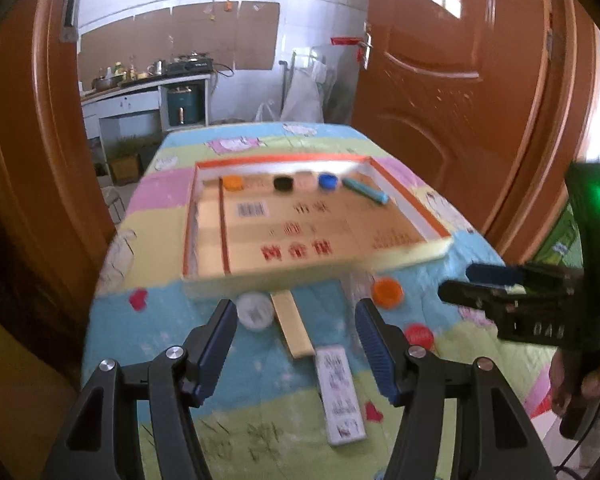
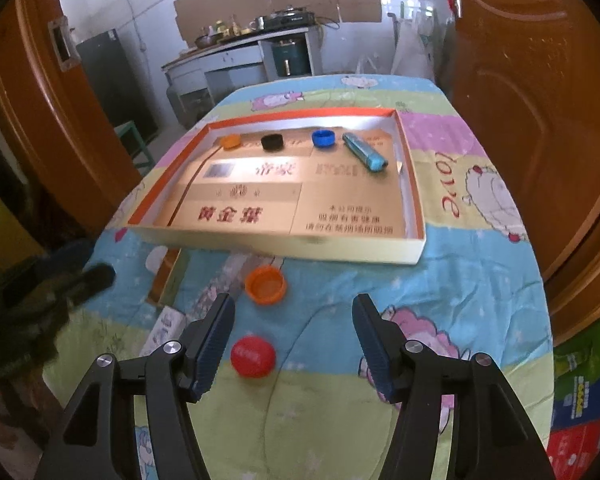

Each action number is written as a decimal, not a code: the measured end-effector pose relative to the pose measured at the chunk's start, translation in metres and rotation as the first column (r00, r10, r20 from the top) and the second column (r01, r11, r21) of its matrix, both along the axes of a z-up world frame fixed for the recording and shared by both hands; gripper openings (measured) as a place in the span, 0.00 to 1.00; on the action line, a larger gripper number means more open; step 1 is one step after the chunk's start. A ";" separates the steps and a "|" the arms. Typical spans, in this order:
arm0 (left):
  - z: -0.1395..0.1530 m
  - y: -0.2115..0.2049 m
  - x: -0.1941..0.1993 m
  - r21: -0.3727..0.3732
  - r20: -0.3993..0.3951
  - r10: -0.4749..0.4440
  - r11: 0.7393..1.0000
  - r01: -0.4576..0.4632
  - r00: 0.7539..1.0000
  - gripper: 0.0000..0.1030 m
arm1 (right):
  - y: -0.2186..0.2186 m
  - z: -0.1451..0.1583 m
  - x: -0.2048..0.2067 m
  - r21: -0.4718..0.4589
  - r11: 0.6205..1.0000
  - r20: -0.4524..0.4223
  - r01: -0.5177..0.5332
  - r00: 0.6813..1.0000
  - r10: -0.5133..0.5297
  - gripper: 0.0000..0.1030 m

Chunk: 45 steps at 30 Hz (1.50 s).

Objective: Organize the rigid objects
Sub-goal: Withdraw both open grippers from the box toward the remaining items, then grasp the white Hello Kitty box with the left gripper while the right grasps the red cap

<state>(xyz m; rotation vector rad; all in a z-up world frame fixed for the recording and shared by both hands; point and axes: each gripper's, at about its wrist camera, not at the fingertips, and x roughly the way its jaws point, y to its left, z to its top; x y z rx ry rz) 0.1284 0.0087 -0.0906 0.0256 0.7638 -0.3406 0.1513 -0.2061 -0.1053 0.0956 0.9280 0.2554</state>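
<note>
A shallow cardboard tray point(image 1: 432, 254) point(image 2: 414, 200) lies on the table. Along its far wall sit an orange cap point(image 2: 231, 141), a black cap point(image 2: 272, 142), a blue cap point(image 2: 323, 137) and a blue lighter point(image 2: 365, 150). In front of the tray lie an orange cap point(image 2: 265, 284) point(image 1: 387, 292), a red cap point(image 2: 253, 356) point(image 1: 419, 335), a white cap point(image 1: 254, 311), a wooden stick point(image 1: 292, 324) and a white printed box point(image 1: 340, 394). My left gripper point(image 1: 296, 316) is open over the stick and white cap. My right gripper point(image 2: 294, 312) is open above the red cap.
The table wears a colourful cartoon blanket point(image 2: 460, 184). Orange wooden doors point(image 1: 460, 80) stand close on both sides. A kitchen counter point(image 1: 148, 80) is behind. Coloured cartons point(image 2: 584, 392) sit at the lower right.
</note>
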 end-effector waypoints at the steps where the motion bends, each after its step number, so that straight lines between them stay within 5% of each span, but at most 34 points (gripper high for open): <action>1: -0.006 -0.004 -0.004 0.004 -0.009 -0.010 1.000 0.010 1.000 0.59 | 0.000 -0.001 -0.002 0.003 1.000 -0.003 0.003 1.000 -0.003 0.61; 14: -0.054 -0.030 -0.017 0.097 -0.043 -0.021 0.995 0.025 0.999 0.58 | -0.005 -0.009 -0.019 0.014 1.000 -0.015 0.019 1.000 -0.019 0.61; 17: -0.063 -0.033 -0.017 0.130 -0.061 -0.014 0.991 0.021 0.998 0.37 | -0.006 -0.009 -0.020 0.014 1.000 -0.014 0.021 1.000 -0.021 0.61; 20: -0.064 -0.031 -0.019 0.121 -0.053 -0.015 0.992 0.022 0.998 0.26 | -0.005 -0.012 -0.021 0.009 1.000 -0.018 0.018 1.000 -0.018 0.61; 35: -0.037 -0.002 -0.040 0.016 -0.021 -0.001 1.000 0.002 1.000 0.26 | 0.040 -0.038 -0.031 -0.131 0.985 0.024 -0.115 0.993 0.119 0.61; 45: -0.034 0.016 -0.043 -0.023 -0.021 0.025 0.999 -0.026 0.999 0.26 | 0.049 -0.048 -0.022 -0.172 0.980 0.011 -0.101 0.994 0.105 0.30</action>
